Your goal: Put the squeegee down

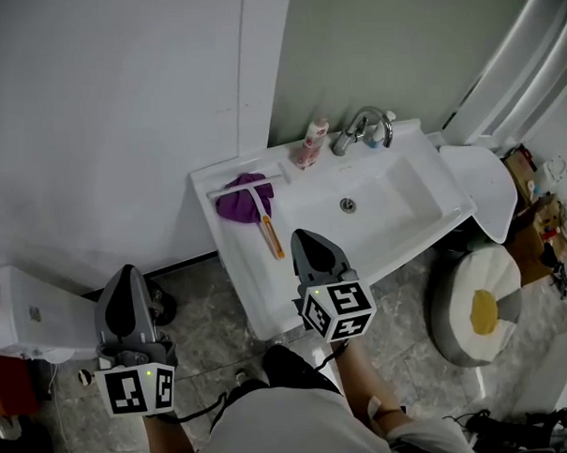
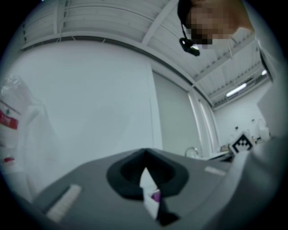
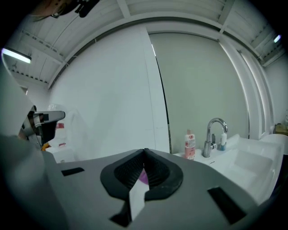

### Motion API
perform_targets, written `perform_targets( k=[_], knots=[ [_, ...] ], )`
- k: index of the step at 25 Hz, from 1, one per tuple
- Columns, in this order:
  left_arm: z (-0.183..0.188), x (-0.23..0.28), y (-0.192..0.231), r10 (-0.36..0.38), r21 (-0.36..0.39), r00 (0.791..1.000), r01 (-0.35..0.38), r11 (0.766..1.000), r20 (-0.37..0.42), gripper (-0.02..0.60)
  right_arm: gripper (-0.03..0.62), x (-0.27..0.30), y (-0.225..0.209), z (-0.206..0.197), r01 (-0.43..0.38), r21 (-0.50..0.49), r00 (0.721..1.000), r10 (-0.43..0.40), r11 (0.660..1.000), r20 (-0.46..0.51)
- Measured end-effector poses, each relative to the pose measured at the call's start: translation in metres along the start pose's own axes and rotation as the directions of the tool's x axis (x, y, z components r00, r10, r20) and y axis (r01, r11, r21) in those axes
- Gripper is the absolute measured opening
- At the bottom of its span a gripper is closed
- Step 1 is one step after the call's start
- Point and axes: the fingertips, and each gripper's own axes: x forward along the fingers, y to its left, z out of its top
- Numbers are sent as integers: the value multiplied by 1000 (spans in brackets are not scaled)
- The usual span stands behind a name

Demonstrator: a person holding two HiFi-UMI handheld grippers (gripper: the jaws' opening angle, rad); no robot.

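Squeegee (image 1: 268,229): lay on purple cloth (image 1: 236,204) on the left ledge of the sink (image 1: 261,302), free of both grippers.
Right gripper (image 1: 303,237): fingers pressed together, empty, above the sink's front edge.
Left gripper (image 1: 128,273): fingers together, empty, well apart.
Step judged: put-down done; the next move needed only to keep clear.

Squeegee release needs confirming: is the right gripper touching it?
Apart. The right gripper view shows the right gripper shut and empty; the head view shows the squeegee lying on the sink, clear of it.

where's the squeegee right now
Head view: the squeegee lies on the left ledge of the sink, across the purple cloth, just beyond the right gripper.
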Motion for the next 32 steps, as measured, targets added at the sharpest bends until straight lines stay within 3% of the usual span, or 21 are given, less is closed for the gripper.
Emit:
perform_targets(
  k=[5, 22, 32],
  knots=[
    [7, -12, -5, -40, -5, 999, 40, 999, 23, 8, 2, -32, 11, 22, 25, -22, 996, -23, 999, 82],
    [18, -48, -26, -141, -17, 988, 142, 990, 65, 8, 2, -120, 25, 48, 158, -51, 968, -144, 986, 206],
    [25, -63, -34, -166, -15, 983, 168, 986, 73, 8, 2, -148, 35, 55, 173, -46, 959, -158, 984, 237]
  ],
)
